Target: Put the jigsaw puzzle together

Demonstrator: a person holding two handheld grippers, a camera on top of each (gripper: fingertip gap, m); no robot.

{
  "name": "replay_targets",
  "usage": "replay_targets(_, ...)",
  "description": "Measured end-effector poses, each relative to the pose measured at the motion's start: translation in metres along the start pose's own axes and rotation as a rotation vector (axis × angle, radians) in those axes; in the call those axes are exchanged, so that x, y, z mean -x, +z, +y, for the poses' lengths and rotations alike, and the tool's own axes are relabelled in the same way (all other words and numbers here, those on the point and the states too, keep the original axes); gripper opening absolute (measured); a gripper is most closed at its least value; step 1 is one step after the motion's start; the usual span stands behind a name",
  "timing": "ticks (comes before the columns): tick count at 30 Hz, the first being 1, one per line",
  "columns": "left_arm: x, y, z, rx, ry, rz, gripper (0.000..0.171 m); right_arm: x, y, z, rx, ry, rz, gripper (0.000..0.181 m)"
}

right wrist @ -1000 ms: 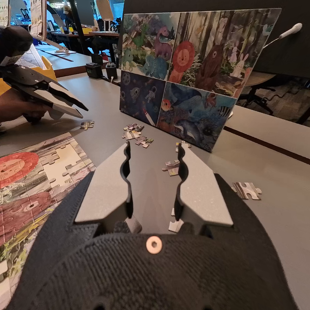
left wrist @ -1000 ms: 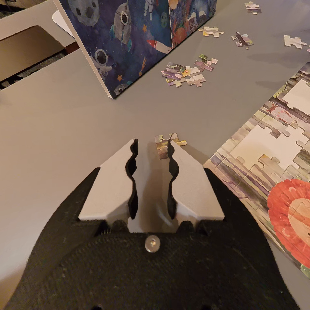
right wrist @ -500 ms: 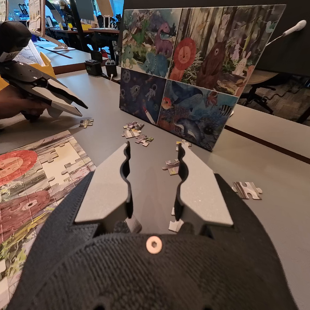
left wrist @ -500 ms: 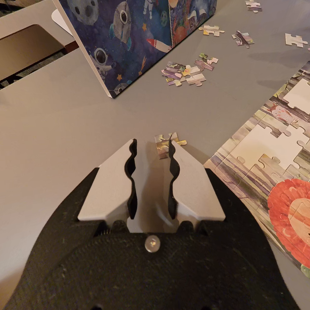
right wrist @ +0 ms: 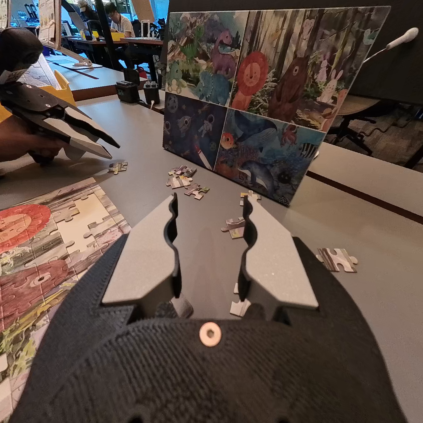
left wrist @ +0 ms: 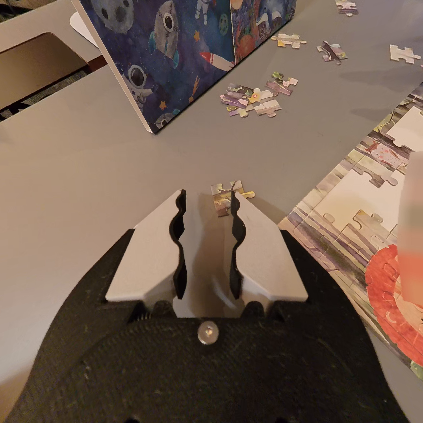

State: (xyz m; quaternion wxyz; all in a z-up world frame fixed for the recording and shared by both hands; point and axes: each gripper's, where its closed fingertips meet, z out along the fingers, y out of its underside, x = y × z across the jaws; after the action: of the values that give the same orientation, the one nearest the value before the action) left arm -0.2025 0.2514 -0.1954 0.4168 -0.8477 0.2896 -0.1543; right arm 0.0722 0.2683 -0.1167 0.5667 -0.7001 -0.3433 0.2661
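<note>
My left gripper (left wrist: 207,194) is open and empty, low over the grey table, with a loose puzzle piece (left wrist: 225,200) lying just ahead of its right fingertip. The part-built jigsaw (left wrist: 343,219) with a red lion lies to its right. My right gripper (right wrist: 209,199) is open and empty above the table, right of the jigsaw (right wrist: 45,240). The left gripper (right wrist: 103,148) also shows at the far left of the right wrist view, held by a hand, above the same piece (right wrist: 117,167). Loose pieces (right wrist: 233,227) lie by my right finger.
The puzzle box picture board (right wrist: 263,98) stands upright at the back. A cluster of loose pieces (left wrist: 254,98) lies before it, and single pieces (right wrist: 336,259) lie to the right. Small black devices (right wrist: 128,88), desks and seated people fill the background. My hands' fingertips stand some 30 centimeters from each other. To the part-built jigsaw (left wrist: 343,219): left tips about 11 centimeters, right tips about 20 centimeters. Seen from the right wrist view (right wrist: 79,204) as well.
The left gripper has stayed nearly still over its piece. The right gripper's view has shifted slightly, with the board and the jigsaw sliding a little.
</note>
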Motion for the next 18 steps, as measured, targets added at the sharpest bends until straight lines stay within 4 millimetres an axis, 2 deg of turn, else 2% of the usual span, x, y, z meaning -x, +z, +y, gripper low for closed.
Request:
replay_targets(11,-0.0007,0.0005,0.0005,0.004,0.002,0.004,0.040,0.0009,0.0007,0.0007,0.003,0.002,-0.004,0.056)
replay_targets(18,-0.0020,0.0007,0.0015,0.009,-0.005,0.016,0.048,0.0014,0.0007,0.0005,0.003,0.001,-0.005,0.056)
